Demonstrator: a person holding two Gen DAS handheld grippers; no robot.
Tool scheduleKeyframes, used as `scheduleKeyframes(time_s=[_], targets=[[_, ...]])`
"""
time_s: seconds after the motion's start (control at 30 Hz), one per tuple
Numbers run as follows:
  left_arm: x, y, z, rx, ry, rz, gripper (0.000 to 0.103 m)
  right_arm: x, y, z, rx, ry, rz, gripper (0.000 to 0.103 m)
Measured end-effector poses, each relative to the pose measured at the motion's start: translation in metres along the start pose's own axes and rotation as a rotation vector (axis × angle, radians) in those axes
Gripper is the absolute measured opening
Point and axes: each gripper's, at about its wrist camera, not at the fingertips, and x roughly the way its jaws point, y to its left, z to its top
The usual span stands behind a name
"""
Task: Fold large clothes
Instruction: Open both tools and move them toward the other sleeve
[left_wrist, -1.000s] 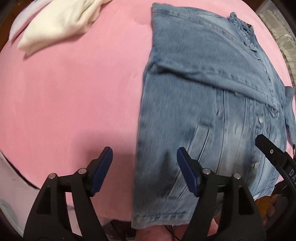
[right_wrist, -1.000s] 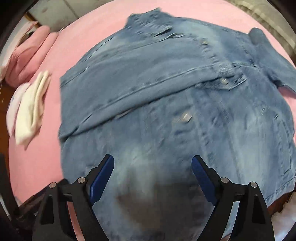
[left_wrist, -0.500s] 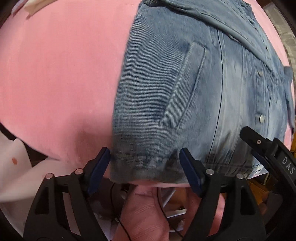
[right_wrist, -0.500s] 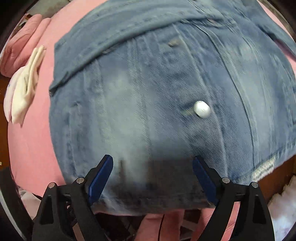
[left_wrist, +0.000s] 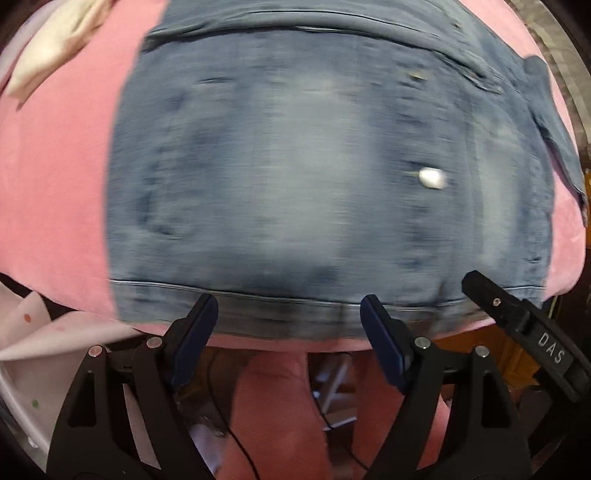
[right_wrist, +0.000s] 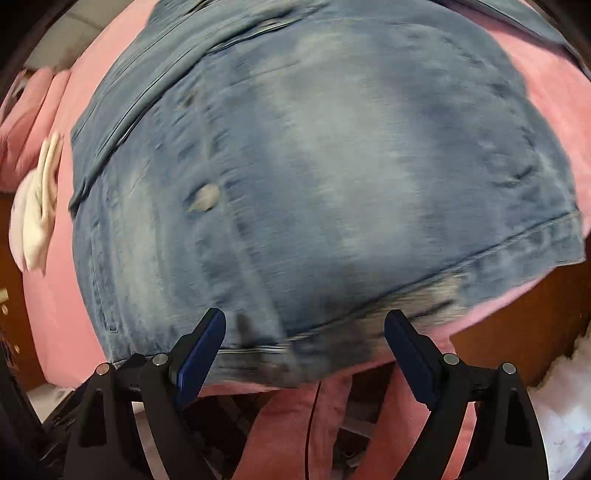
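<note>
One cream folded cloth (left_wrist: 48, 40) lies at far left on the pink surface (left_wrist: 55, 177). One denim jacket (left_wrist: 314, 166) is spread flat across it, hem at the near edge, one pale button (left_wrist: 430, 177) showing. Two grippers hang over the hem: left gripper (left_wrist: 288, 325) and right gripper (right_wrist: 304, 336), both gaping wide, holding nothing.

The left tongs (left_wrist: 286, 321) point straight down with their jaws standing wide apart and nothing between the blue pads (left_wrist: 195, 328). The right tongs (right_wrist: 304, 339) point steeply down, jaws likewise spread wide and empty. One black finger of the right tongs shows at the right edge of the left wrist view.
</note>
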Motion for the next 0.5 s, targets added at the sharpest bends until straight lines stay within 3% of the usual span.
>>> scheduleKeyframes(time_s=[0.33,0.5], targets=[[-0.014,-0.181,0.011,0.131,-0.017,-0.025,0.077,-0.053,-0.148,0.066,0.127,-0.044,0.080,0.090],[-0.015,-0.278,0.043,0.220,-0.030,-0.008,0.077,-0.084,-0.243,0.123,0.163,-0.112,0.135,0.091]])
